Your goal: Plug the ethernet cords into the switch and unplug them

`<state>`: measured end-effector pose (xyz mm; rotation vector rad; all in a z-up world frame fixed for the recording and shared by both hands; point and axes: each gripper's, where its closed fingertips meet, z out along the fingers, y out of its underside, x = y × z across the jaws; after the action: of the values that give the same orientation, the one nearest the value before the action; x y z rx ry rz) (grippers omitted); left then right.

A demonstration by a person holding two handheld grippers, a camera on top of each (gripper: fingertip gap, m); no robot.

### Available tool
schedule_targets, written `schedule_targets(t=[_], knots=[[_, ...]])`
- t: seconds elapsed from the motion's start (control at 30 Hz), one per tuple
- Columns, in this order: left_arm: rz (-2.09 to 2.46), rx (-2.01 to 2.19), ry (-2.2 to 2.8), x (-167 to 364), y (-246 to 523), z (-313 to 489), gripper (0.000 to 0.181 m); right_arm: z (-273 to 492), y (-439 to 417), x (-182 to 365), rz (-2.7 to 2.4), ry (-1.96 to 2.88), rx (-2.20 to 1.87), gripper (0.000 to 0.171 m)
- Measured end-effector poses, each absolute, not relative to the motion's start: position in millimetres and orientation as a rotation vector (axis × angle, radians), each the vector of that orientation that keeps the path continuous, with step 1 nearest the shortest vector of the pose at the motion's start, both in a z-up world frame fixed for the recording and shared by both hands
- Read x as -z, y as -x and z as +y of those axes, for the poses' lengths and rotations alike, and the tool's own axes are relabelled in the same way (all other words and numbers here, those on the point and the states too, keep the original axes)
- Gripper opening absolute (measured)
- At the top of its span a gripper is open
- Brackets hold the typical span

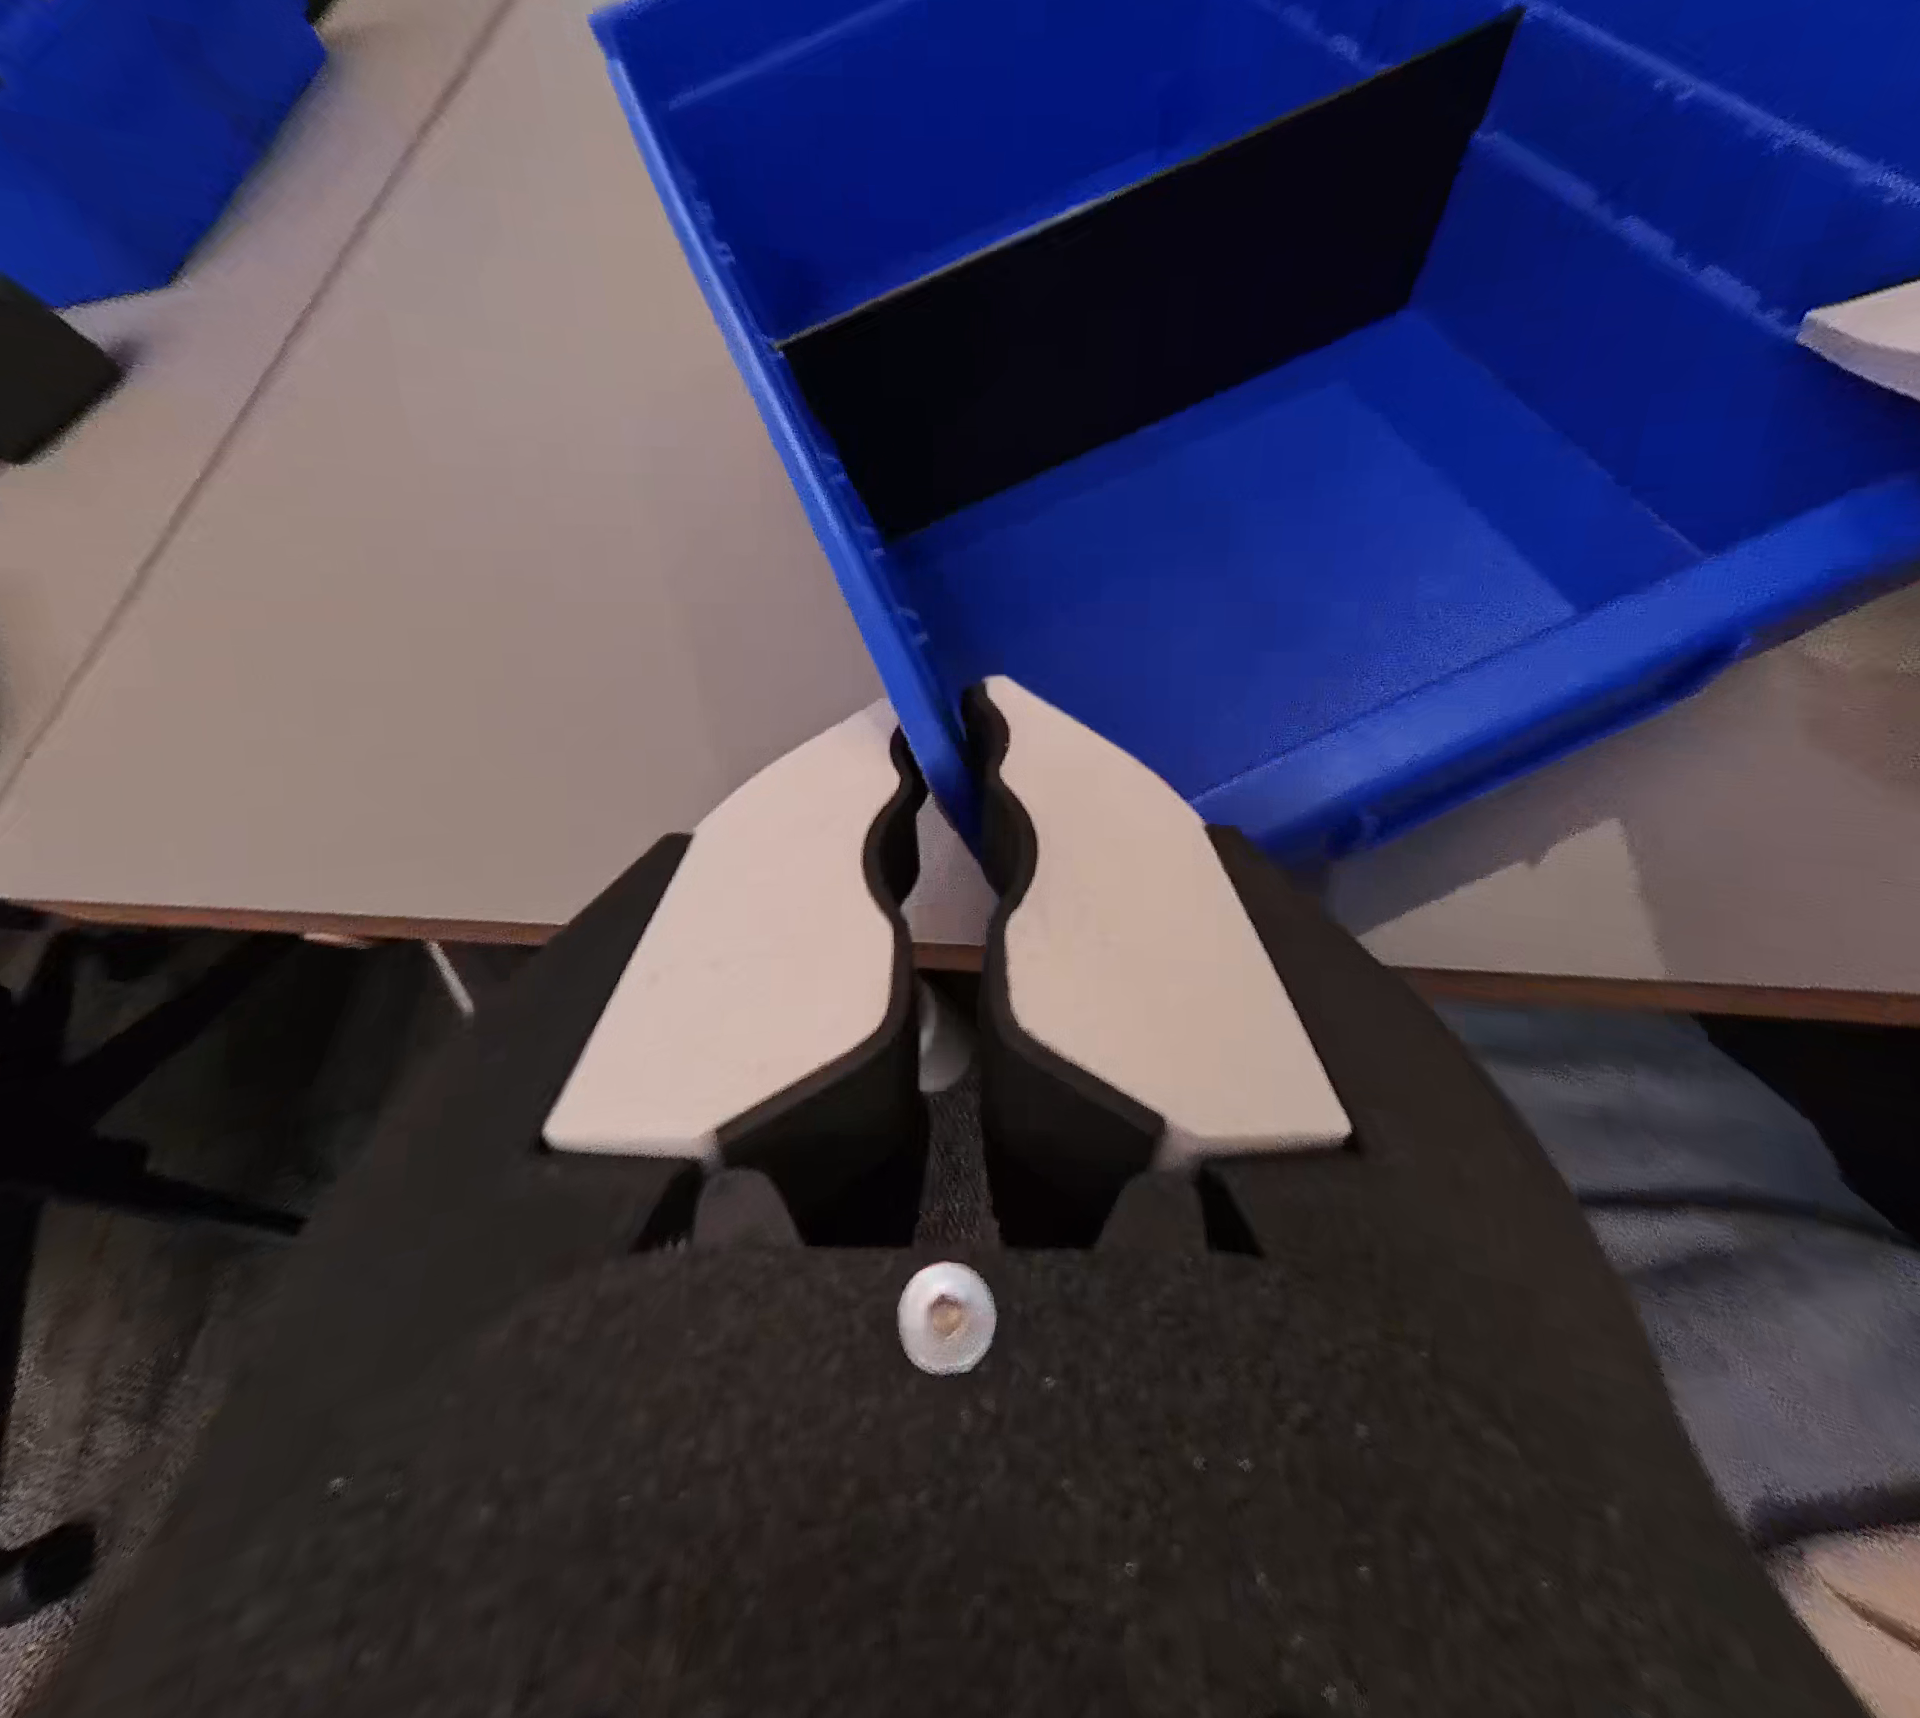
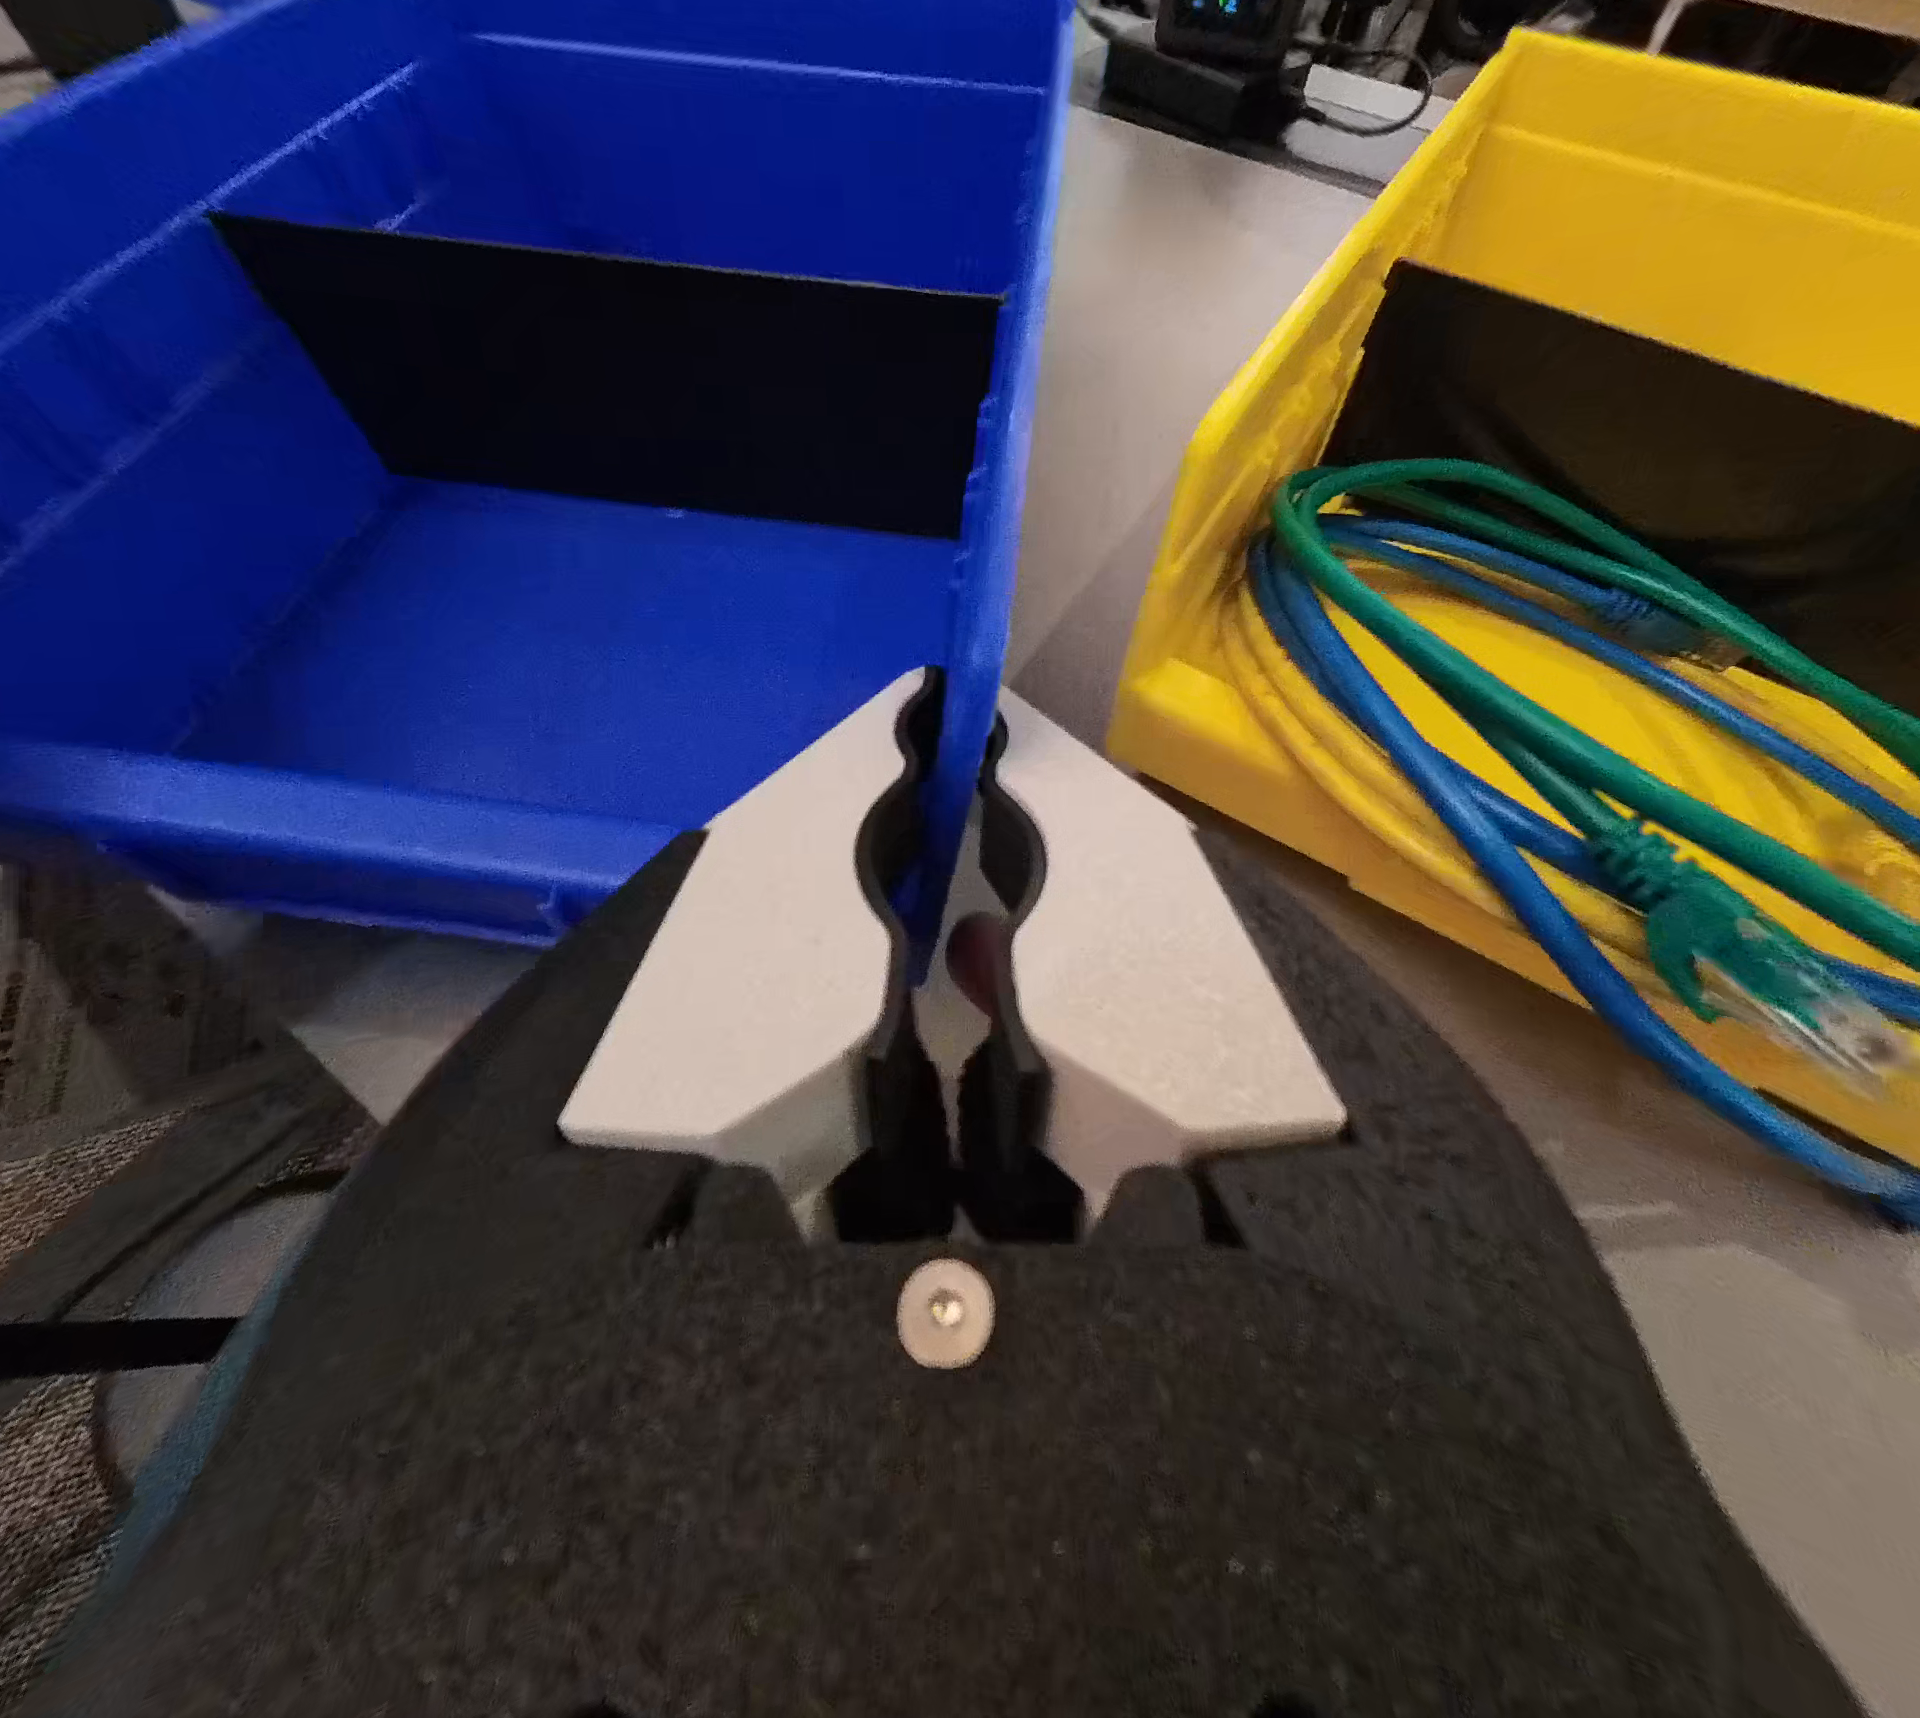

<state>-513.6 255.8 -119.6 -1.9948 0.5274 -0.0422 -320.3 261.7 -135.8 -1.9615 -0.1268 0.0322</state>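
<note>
Dim indoor light, soft shadows, motion blur, wide-angle bending at edges.

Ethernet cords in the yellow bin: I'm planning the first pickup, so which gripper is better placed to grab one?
Probably the right gripper: the ethernet cords in the yellow bin lie just beside it. Like the left gripper, it must first release the blue bin.

Grey table point(image 1: 416, 629) w/ seam, brown edge; dark clutter behind; grey carpet point(image 2: 62, 1149) below.
</note>
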Motion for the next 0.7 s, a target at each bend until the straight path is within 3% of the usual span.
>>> schedule_targets(t=[0.2, 0.37, 0.53, 0.7], knots=[[0.387, -0.064, 1.678, 34, 503, 223, 0.005, 237, 313, 67, -0.116, 1.789, -0.086, 0.002], [0.437, 0.077, 1.528, -35, 444, 210, 0.005, 212, 253, -12, -0.052, 1.596, -0.011, 0.002], [0.693, 0.218, 1.48, -52, 303, 211, 0.008, 170, 115, -57, 0.112, 1.494, 0.208, 0.002], [0.935, 0.336, 1.517, -8, 117, 200, 0.007, 116, -57, 3, 0.351, 1.593, 0.397, 0.001]])
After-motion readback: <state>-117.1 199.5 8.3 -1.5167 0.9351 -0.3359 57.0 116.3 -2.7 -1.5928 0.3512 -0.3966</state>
